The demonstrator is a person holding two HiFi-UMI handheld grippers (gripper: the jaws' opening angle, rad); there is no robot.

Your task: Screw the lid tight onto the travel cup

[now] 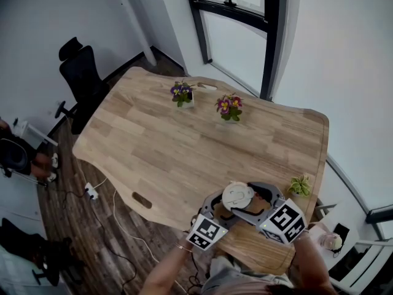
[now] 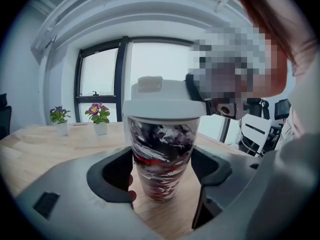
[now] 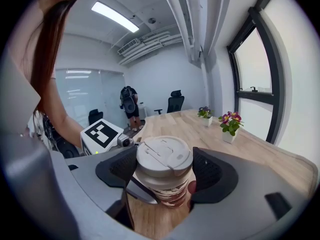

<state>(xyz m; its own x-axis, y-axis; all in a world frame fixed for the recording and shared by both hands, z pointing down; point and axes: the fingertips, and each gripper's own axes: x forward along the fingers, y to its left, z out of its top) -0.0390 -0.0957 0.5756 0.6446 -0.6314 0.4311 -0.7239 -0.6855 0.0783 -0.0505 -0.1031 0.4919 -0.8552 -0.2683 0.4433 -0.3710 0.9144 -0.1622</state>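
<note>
Filling most of the head view, a light wooden table (image 1: 153, 146) is set in a white-walled room beside a dark-framed window (image 1: 236, 29); a black office chair (image 1: 83, 78) is parked at its far left corner. Two potted flowers are placed near the far edge, a purple-flowered pot (image 1: 183, 94) and a pink-flowered pot (image 1: 228, 108) just beside each other; a small green plant (image 1: 299, 185) is seen at the right edge.

At the near edge the travel cup (image 2: 162, 154) is stood upright on the wood, its body patterned in black, white and red; it is capped by a white lid (image 3: 164, 156) that is seated level on the rim. The cup is flanked by both tools. The left gripper (image 2: 162, 170) is closed around the patterned body low down, with both dark pads laid against its sides; the right gripper (image 3: 165, 166) is set higher, its jaws spread wide yet pressed against the lid on either side, with no gap to be made out. A marker cube (image 3: 102, 134) of the left tool is seen behind the cup in the right gripper view; farther back a person (image 3: 130, 104) is seen standing.
</note>
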